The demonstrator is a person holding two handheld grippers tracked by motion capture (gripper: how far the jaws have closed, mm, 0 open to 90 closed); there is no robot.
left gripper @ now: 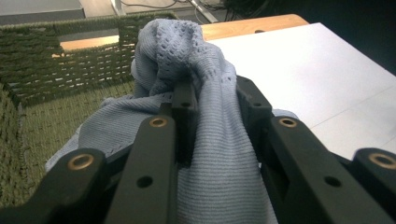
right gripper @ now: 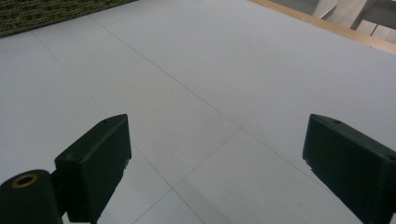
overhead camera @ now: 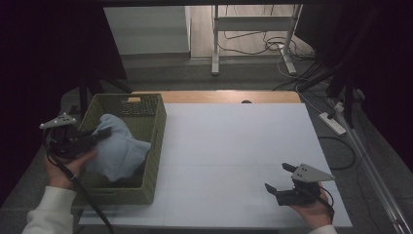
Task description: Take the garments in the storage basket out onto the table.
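White table (overhead camera: 234, 146), green basket (overhead camera: 158, 122) at left. Left gripper (overhead camera: 100, 134) clamped on blue cloth (overhead camera: 117, 151), lifting out; right gripper (overhead camera: 277, 178) wide apart, idle. Next: carry cloth onto table.

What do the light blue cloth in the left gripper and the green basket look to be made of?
Light blue cloth: soft knitted fabric, matte; fine ribs and an open eyelet pattern show, and it bunches between the left gripper jaws. Green basket: woven cord or fibre, possibly paper rope; a coarse braided weave shows, matte olive.

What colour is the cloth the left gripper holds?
Light blue cloth, clearest in the left gripper view.
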